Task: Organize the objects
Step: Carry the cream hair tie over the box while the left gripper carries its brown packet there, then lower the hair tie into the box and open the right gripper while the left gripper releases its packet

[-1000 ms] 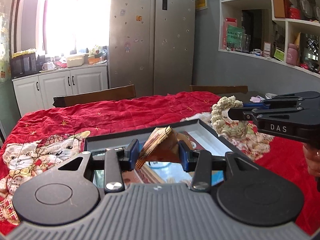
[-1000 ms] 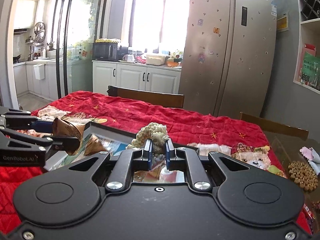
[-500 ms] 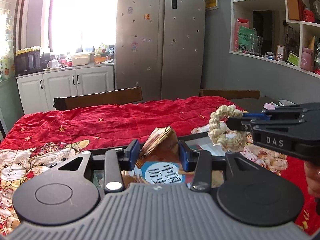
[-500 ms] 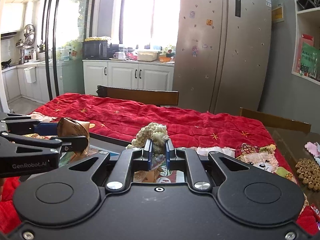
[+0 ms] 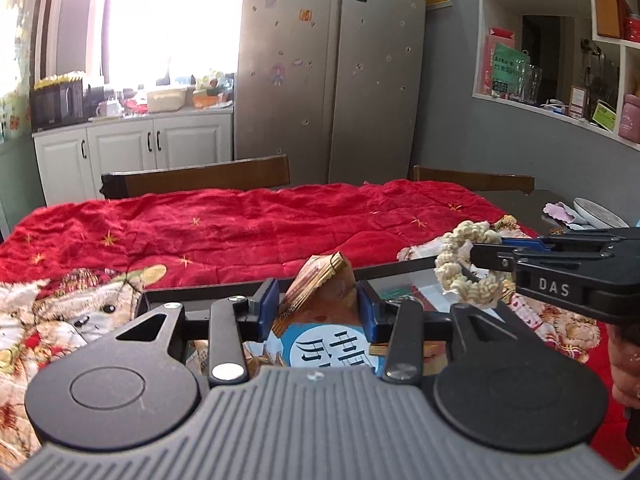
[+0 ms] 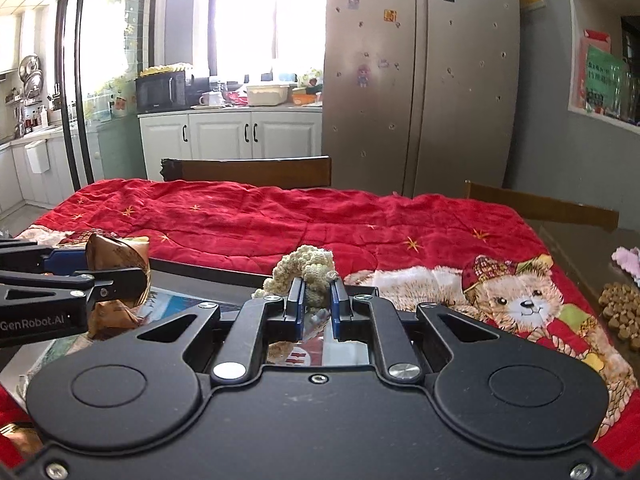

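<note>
Red quilt (image 5: 248,232) spreads ahead of both grippers, dark tray (image 5: 404,270) w/ packets just below them. Left gripper (image 5: 316,306) clamps orange snack packet (image 5: 320,292) – right gripper (image 6: 316,306) pinches cream knitted ring (image 6: 304,266), both above tray.

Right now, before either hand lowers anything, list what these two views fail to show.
- Tray contents: in both views the tongs' bodies cover most of the inside; only scraps of packets show.
- Snack packet in the left tongs: lower part hidden by the tongs' body; print too cut off to read.
- Woolly ring in the right tongs: right view shows only its top.
- Person's hand: cut off by the left view's right edge.
</note>
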`<state>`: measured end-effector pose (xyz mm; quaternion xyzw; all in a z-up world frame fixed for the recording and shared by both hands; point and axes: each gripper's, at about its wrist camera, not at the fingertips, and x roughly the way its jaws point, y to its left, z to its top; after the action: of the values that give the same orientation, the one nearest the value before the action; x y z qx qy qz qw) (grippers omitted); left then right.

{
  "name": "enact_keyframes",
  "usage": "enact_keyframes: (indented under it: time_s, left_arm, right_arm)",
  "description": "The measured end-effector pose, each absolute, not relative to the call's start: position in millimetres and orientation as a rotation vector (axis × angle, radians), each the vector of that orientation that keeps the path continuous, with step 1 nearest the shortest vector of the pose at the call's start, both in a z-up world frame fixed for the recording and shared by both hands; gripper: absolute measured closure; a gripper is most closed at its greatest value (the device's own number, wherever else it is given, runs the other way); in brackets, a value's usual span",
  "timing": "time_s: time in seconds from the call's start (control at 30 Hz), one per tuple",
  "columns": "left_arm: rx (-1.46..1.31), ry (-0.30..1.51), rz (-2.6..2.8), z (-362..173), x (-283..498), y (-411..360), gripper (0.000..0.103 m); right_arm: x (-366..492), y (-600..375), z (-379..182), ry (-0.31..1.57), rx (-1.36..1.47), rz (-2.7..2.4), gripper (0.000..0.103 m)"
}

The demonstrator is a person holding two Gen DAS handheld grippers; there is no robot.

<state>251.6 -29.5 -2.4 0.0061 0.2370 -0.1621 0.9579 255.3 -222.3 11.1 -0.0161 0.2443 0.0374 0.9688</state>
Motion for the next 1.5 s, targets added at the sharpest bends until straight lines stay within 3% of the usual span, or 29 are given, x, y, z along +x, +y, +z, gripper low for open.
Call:
enact_keyframes:
  time_s: [0.7,1.23,1.5]
  left_arm:
    - [0.115,0.54,-0.366,-25.8,267.4,-53.7,0.057]
    - [0.149,0.58,-0.38,-33.2,270.7,-61.8,0.063]
    - [0.149,0.581,-0.378,-32.9,270.5,-61.2,0.057]
  right_arm:
    - [286.3,-240.8,-32.4,0.622,0.008,0.013,0.091]
    - [292.5,-235.3,-40.7,0.681,-0.017,0.047,0.09]
    - [294.0,-229.4,-42.9,0.705,-0.065,0.057,0.084]
